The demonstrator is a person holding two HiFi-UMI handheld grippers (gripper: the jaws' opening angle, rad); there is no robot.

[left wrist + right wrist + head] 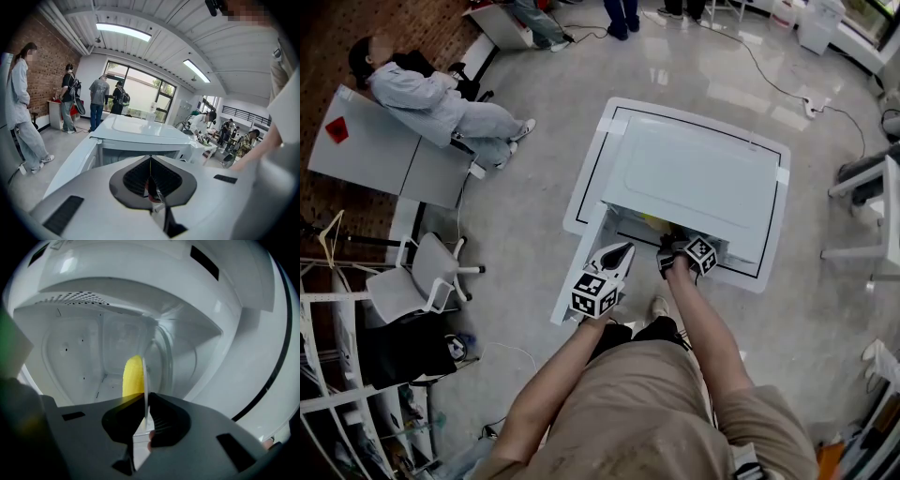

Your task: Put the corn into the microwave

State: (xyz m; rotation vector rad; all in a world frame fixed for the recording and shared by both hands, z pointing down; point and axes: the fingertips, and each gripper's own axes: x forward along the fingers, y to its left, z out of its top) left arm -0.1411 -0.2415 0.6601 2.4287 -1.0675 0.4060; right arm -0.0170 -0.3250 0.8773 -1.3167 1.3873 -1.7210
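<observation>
Right gripper point(144, 401) on plate point(146, 373); corn point(132, 376) beyond

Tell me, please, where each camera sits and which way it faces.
Head view: on the person's head, facing steeply down at the white box-shaped microwave; both forearms, left gripper and right gripper show.
Left gripper view: on the left gripper, facing the microwave's open front; its jaws show, together and empty.
Right gripper view: on the right gripper, facing into the cavity; its jaws grip a thin clear plate beside the yellow corn cob.
Shared: head and left gripper views both show the open white door.
</observation>
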